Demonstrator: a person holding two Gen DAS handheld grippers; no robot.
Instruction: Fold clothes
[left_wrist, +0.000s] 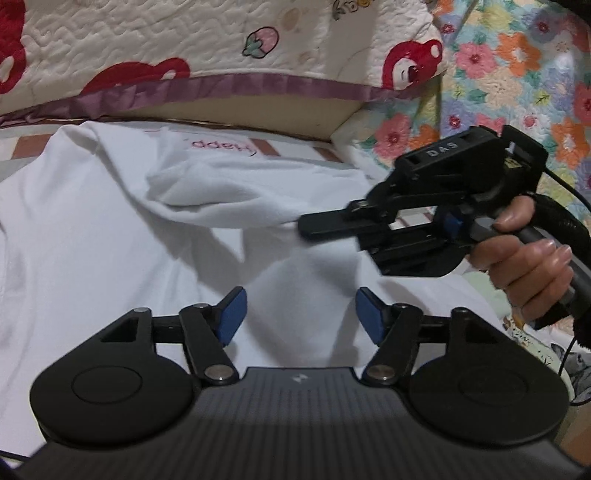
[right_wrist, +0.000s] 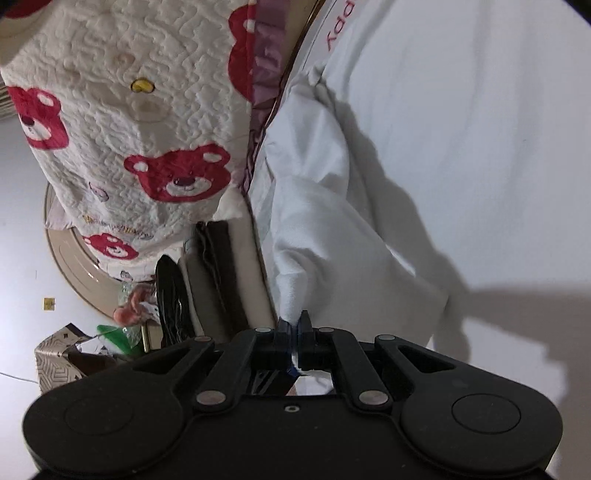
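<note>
A white garment (left_wrist: 110, 240) with pink lettering lies spread on the bed. My left gripper (left_wrist: 300, 314) is open just above its lower middle, blue pads (left_wrist: 233, 314) apart, holding nothing. My right gripper (left_wrist: 306, 226) comes in from the right, held sideways, shut on a lifted fold of the garment. In the right wrist view the right gripper (right_wrist: 294, 325) pinches a bunched edge of the white garment (right_wrist: 321, 236), which rises from the flat cloth.
A cream quilt (left_wrist: 184, 48) with red bears and a purple trim lies along the far edge. A floral blanket (left_wrist: 517, 92) is at the right. In the right wrist view, the floor with clutter and a patterned box (right_wrist: 55, 362) lies beyond the bed.
</note>
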